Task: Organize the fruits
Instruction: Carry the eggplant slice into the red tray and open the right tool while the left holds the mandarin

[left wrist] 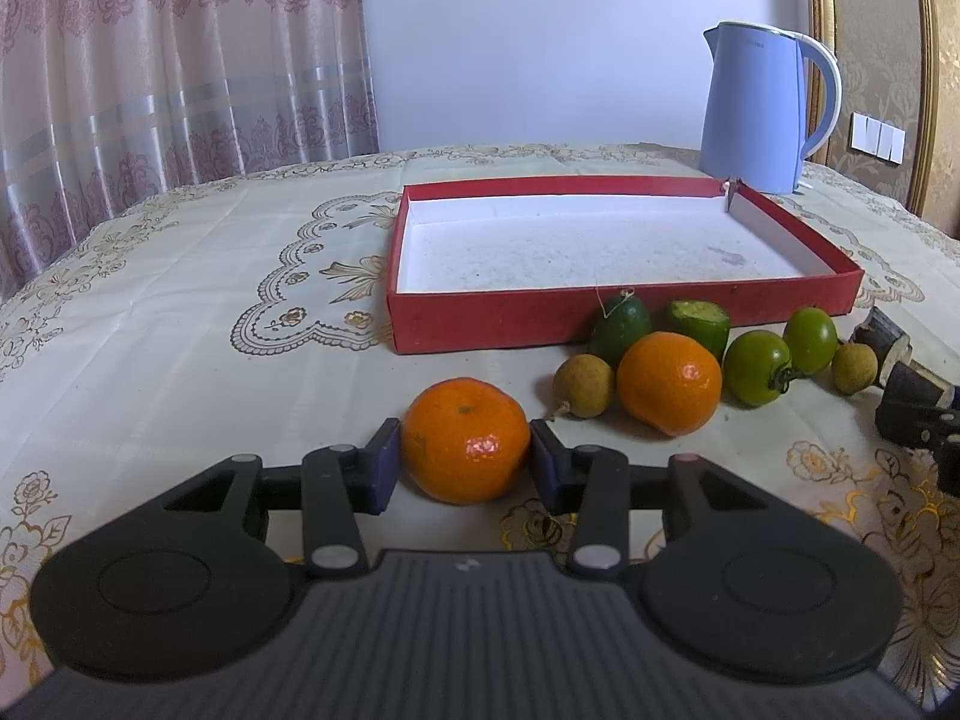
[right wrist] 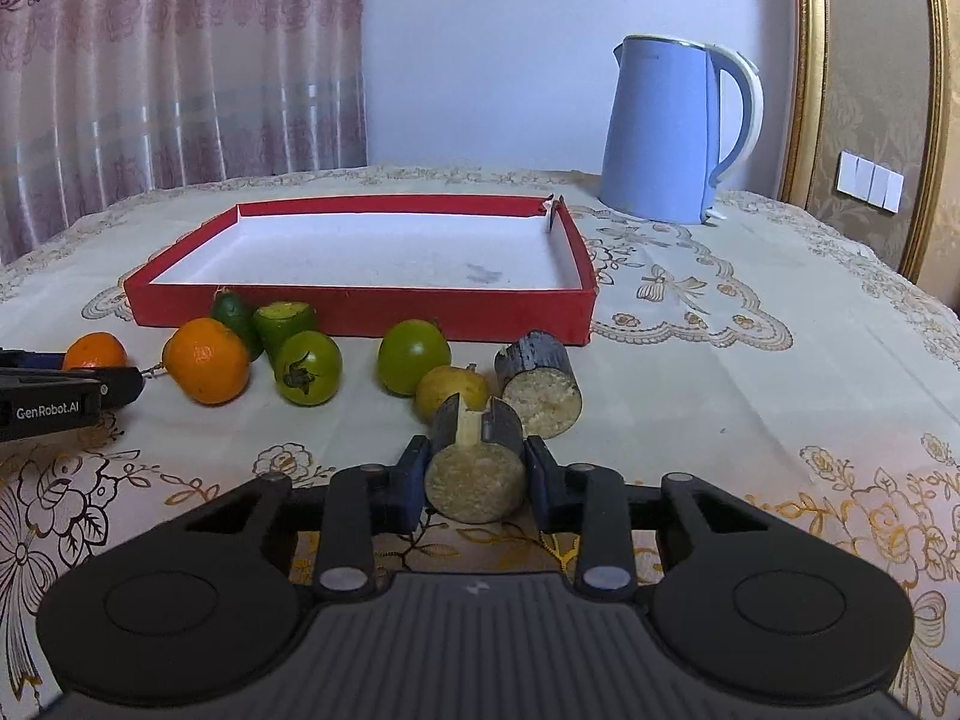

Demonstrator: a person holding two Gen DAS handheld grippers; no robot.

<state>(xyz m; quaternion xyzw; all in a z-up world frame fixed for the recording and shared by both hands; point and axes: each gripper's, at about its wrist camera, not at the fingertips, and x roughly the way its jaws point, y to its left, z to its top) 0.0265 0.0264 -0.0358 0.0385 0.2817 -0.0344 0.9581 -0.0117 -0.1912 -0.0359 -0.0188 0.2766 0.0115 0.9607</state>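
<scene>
My left gripper (left wrist: 465, 456) is shut on an orange mandarin (left wrist: 465, 441) that rests on the tablecloth, its blue pads pressing both sides. My right gripper (right wrist: 475, 474) is shut on a dark-skinned sugarcane piece (right wrist: 474, 462) with a pale cut end facing the camera. A second sugarcane piece (right wrist: 540, 384) lies just behind it. In front of the red tray (left wrist: 498, 318) lie another mandarin (left wrist: 669, 381), two green tomatoes (left wrist: 757, 367), two green cut fruits (left wrist: 699, 324) and two brown longans (left wrist: 583, 387). The tray's white floor is bare.
A blue electric kettle (right wrist: 666, 132) stands at the back right of the table, behind the tray. A patterned curtain (left wrist: 180, 60) hangs at the back left. The left gripper's body (right wrist: 54, 396) shows at the left edge of the right wrist view.
</scene>
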